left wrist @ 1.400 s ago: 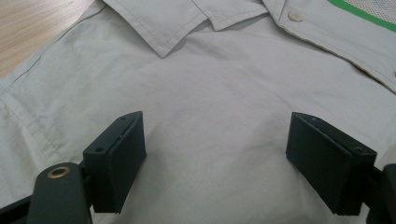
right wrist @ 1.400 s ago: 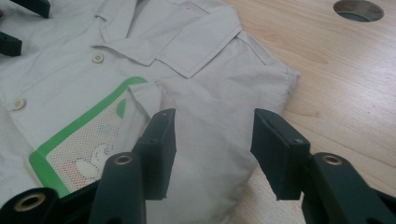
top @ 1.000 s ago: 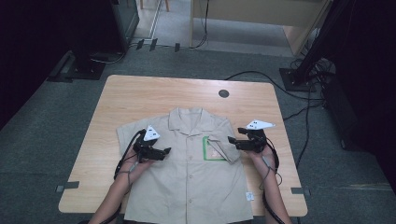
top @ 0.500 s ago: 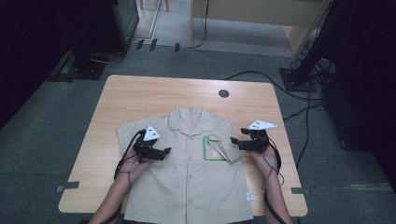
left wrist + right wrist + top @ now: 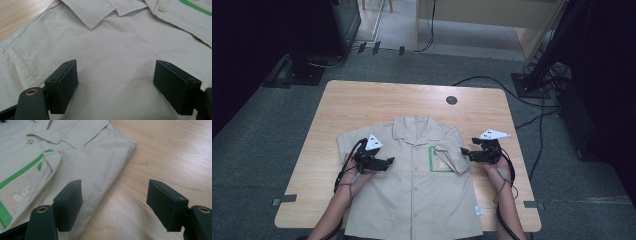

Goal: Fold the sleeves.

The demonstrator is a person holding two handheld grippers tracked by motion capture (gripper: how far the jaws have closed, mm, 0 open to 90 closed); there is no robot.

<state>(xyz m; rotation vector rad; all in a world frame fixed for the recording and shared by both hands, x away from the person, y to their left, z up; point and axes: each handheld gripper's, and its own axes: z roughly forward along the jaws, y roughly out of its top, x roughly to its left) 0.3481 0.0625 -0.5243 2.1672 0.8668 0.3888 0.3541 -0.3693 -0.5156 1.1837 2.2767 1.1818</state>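
From above, a beige short-sleeved shirt (image 5: pixel 414 185) lies face up on the wooden table (image 5: pixel 362 102), collar away from the person, its long axis running from them. The left gripper (image 5: pixel 387 162) rests over the chest; the right gripper (image 5: pixel 465 152) sits at the folded-in sleeve (image 5: pixel 451 156), which it is nearer to.

Along the left gripper's jaws, open wide, plain cloth lies between them, the collar (image 5: pixel 100 11) ahead.

Along the right gripper's jaws, just opening and holding nothing, the fold edge (image 5: pixel 117 173) runs ahead between them, and the green-edged pocket (image 5: pixel 18 182) is partly covered. The shirt's hem is cut off.
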